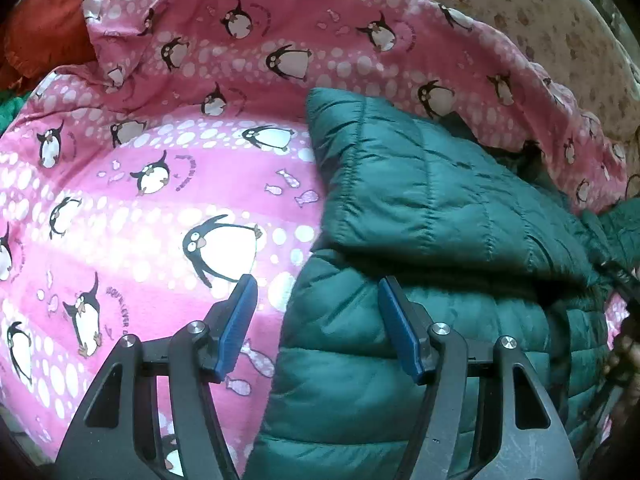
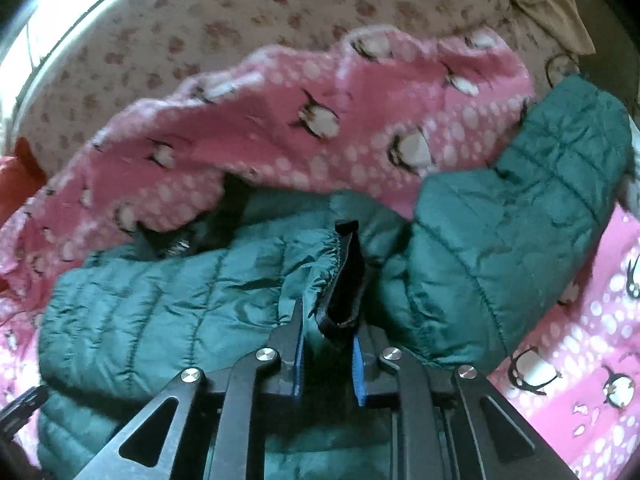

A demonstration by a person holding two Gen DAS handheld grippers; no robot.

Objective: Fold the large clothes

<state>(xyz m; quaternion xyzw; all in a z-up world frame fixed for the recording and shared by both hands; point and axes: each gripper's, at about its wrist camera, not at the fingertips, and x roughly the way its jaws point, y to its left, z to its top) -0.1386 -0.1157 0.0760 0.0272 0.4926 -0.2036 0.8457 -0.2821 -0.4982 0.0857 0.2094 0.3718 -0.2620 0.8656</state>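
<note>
Nearest the right wrist camera, the right gripper (image 2: 328, 320) is seen with its fingers clamped on a dark-lined edge of the one green quilted jacket (image 2: 160, 300), judged to be held for drawing that side over in a fold. Beyond the left gripper (image 1: 316, 292), whose fingers stand apart and empty above the jacket's edge, one sleeve (image 1: 420, 184) is laid folded across the body. Underneath, one pink penguin blanket (image 1: 140, 184) is spread, and farther off a paw-print bed sheet (image 2: 200, 20) is visible.

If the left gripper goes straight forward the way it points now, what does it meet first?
Most likely the side edge of the green jacket, where it lies on the pink penguin blanket. The left gripper is open; depth is unclear.
</note>
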